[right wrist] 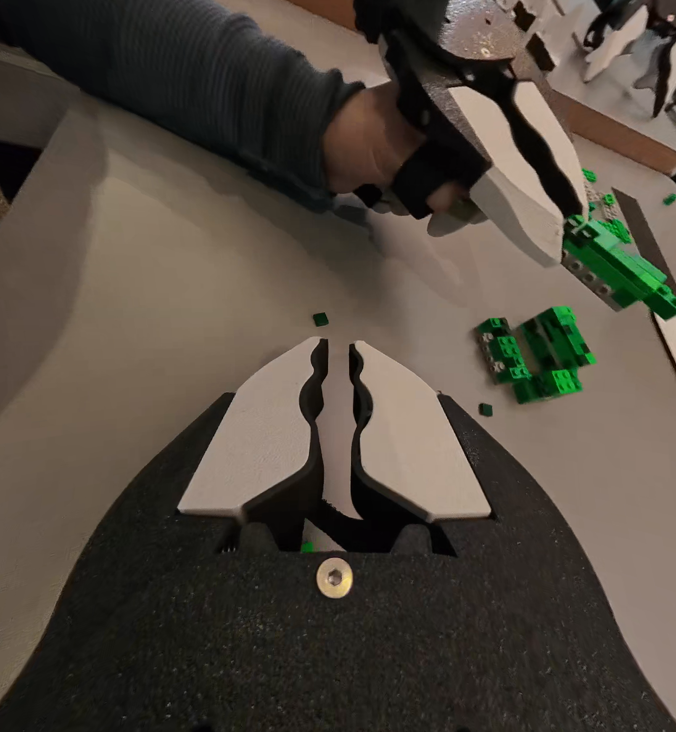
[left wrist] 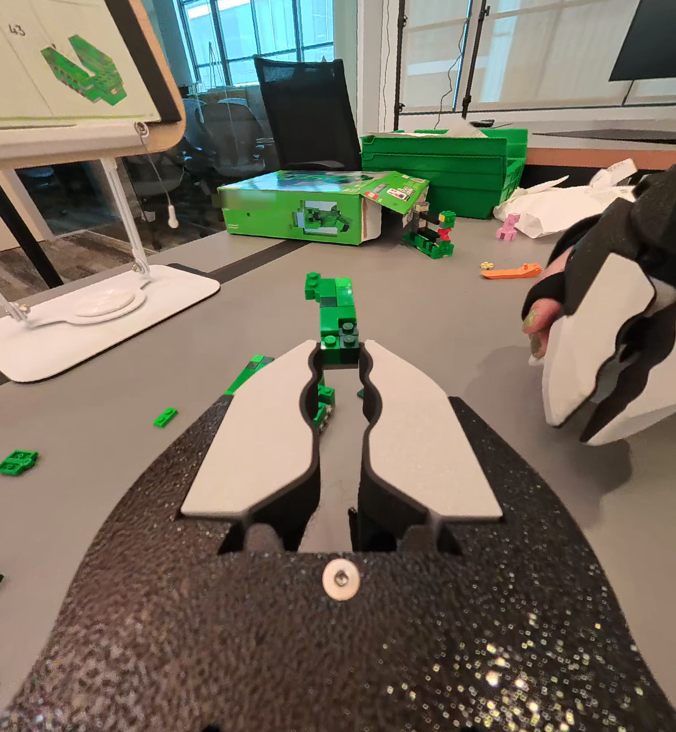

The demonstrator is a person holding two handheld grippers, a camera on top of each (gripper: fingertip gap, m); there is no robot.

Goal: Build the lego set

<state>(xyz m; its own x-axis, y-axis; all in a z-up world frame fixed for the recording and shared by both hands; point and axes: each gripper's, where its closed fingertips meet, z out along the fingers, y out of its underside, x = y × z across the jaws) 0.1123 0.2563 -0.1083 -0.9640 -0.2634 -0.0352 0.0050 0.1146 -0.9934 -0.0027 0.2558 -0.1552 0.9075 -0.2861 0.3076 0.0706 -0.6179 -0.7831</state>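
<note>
My left gripper is shut on the near end of a long green lego assembly and holds it above the grey table. In the right wrist view the same gripper shows at upper right with the assembly sticking out of it. A second green build lies on the table beneath it, partly hidden behind my left fingers. My right gripper is narrowly open and empty, low over the table, with a small dark green tile just ahead of its tips. It also shows at the right of the left wrist view.
An instruction booklet stands on a white-based holder at left. A green box, stacked green bins, a small build, a pink figure and an orange separator lie farther back. Loose green plates are scattered at left. Another dark tile lies near the build. My hands' fingertips stand some 12 cm from each other. The small dark green tile lies around 6 cm away from my right fingertips.
</note>
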